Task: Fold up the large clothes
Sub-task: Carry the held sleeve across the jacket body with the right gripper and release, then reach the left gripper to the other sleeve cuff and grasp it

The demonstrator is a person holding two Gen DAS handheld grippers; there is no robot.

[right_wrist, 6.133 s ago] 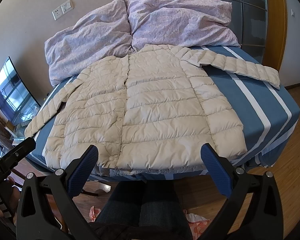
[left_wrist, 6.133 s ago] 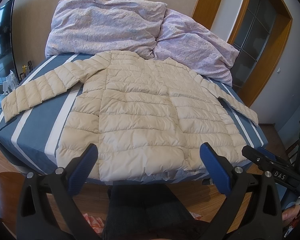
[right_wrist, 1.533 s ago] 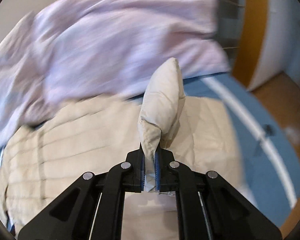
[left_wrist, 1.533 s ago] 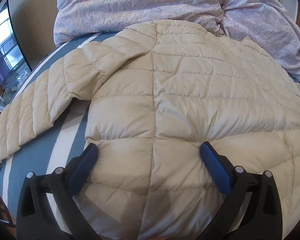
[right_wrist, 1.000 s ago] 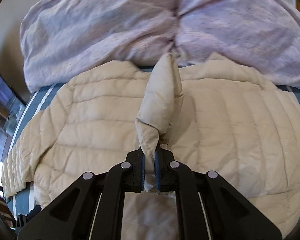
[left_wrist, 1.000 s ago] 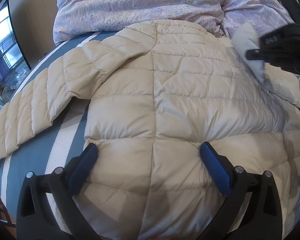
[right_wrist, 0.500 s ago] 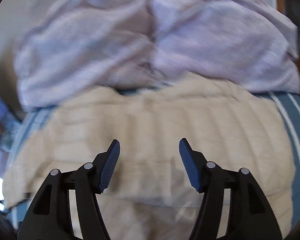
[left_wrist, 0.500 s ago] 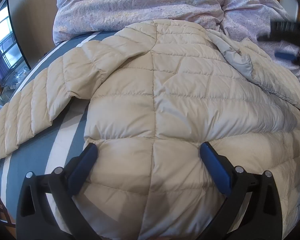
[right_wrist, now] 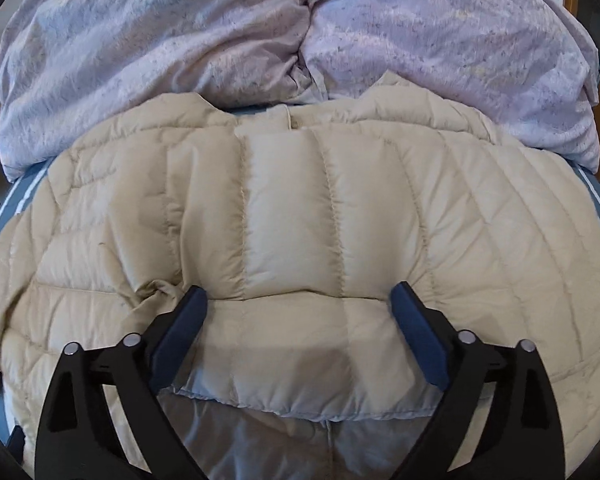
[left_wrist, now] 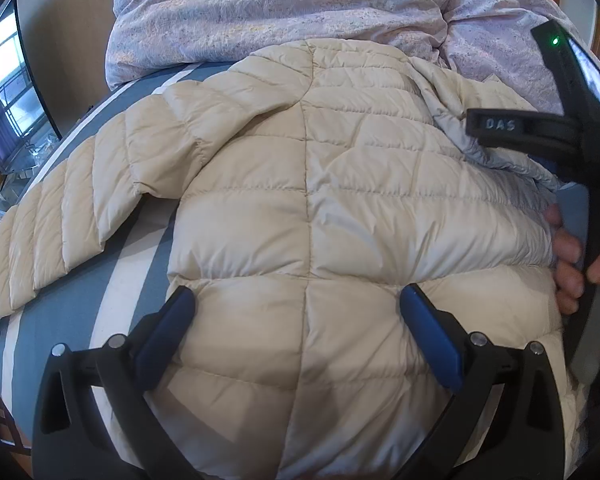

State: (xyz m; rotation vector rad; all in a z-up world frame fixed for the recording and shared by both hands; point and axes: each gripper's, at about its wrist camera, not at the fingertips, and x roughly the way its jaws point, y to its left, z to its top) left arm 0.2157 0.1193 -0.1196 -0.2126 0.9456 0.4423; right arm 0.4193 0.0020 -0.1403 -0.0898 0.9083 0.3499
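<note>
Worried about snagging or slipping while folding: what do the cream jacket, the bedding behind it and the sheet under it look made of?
Puffer jacket: likely thin nylon or polyester shell, soft sheen, stitched quilted channels puffed with filling. Duvet: probably matte cotton, crinkled, fine lilac print. Striped sheet: smooth matte woven fabric, blue with white bands.

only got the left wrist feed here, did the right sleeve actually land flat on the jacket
Observer: Yes. In the right wrist view the right sleeve lies folded across the jacket body, its cuff end near the collar.
Operator: is the right gripper still pinching it
Observer: No. The right gripper is open, fingers spread to either side of the sleeve, nothing between them.
Operator: anything showing under the fold
Observer: Grey lining is exposed at the near edge, below the sleeve.
</note>
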